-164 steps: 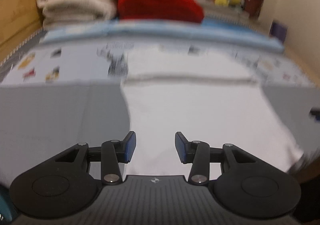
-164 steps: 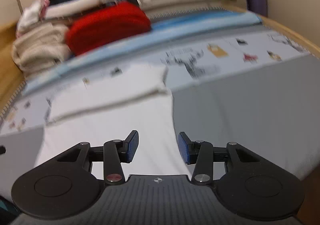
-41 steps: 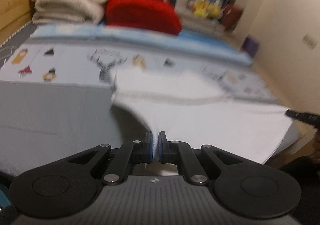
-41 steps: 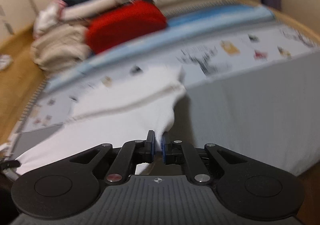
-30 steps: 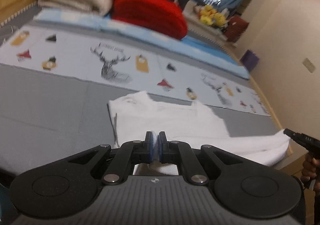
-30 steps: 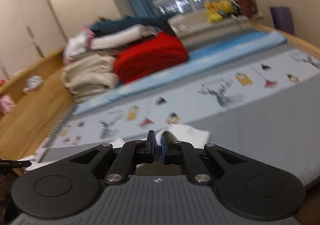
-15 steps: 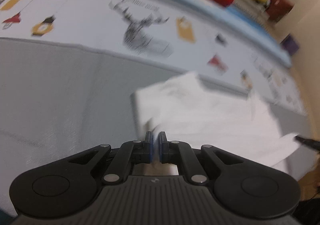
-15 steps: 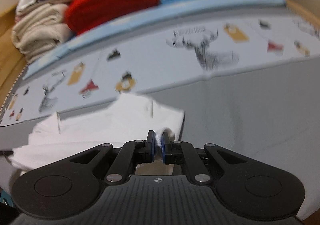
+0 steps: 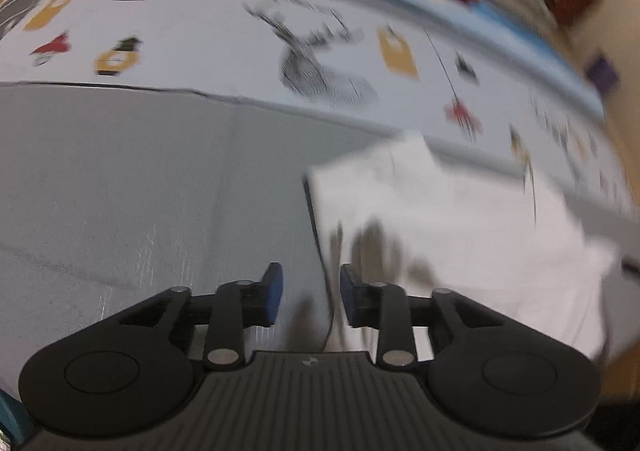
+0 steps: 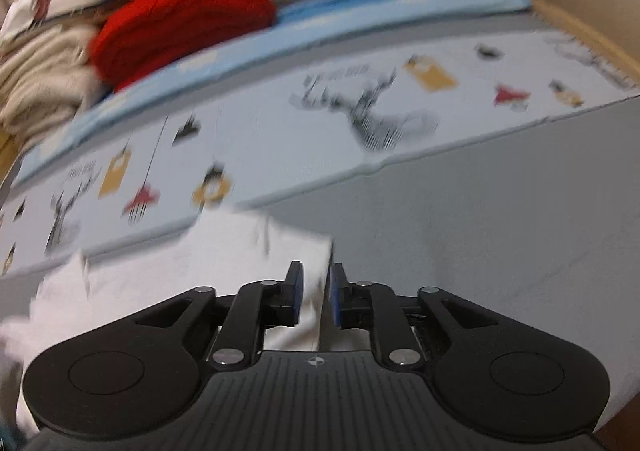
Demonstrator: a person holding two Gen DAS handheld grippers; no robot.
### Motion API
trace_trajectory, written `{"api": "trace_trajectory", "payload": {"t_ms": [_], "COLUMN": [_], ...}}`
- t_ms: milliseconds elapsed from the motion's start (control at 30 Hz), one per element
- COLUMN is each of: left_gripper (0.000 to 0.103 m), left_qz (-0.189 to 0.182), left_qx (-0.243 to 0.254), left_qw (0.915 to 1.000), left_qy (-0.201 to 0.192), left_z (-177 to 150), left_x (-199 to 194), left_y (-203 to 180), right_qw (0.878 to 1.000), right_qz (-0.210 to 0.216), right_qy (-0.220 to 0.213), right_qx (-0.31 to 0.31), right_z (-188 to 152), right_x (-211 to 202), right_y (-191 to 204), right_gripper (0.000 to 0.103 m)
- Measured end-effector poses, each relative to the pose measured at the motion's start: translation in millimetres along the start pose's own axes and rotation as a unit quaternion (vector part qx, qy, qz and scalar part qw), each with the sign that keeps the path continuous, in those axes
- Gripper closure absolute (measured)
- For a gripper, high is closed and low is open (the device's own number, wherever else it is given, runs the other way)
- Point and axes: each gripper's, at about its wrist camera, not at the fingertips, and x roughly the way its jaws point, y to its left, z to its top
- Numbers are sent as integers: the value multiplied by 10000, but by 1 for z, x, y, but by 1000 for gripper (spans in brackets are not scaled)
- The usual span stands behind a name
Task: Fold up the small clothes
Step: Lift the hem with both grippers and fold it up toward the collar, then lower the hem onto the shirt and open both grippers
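Observation:
A small white garment point(image 9: 448, 227) lies folded over on the grey bed cover point(image 9: 120, 191). In the left wrist view its left edge runs down between the fingers of my left gripper point(image 9: 308, 299), which is open and holds nothing. In the right wrist view the garment point(image 10: 192, 271) lies left of centre. Its right edge sits in the narrow gap of my right gripper point(image 10: 316, 299), whose jaws stand slightly apart, open. The frames are blurred.
A printed sheet with deer and tag pictures point(image 10: 360, 115) spans the bed behind the garment. Beyond it lie a blue strip point(image 10: 360, 11), a red blanket point(image 10: 184, 23) and stacked beige towels point(image 10: 36, 79). The bed's front edge is just below both grippers.
Both grippers were shut on the garment's corners and carried them forward over it. Now both have opened and the cloth lies released on the bed, folded in half.

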Motion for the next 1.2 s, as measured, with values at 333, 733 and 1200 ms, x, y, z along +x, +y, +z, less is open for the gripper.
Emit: {"api": "trace_trajectory", "payload": {"t_ms": [333,733,1200], "left_gripper": [51,51,98], "left_qz": [35,330,-152], "left_qx": [1174,701,513], "left_qw": [9928,9968,9978], "left_qy": [238,-210,-392], "left_z": [-14,33,61], "left_x": [30,52,65], "left_y": [-43,-49,-45], "right_qw": [9911,9935,9975], "right_qz": [65,-400,73], "right_qy": [765,384,462], "right_qx": [-1087,-990,-524], "right_z": [-33,7,44], "right_x": [21,62,102], "right_y": [21,33,41], "right_gripper": [74,74,95]}}
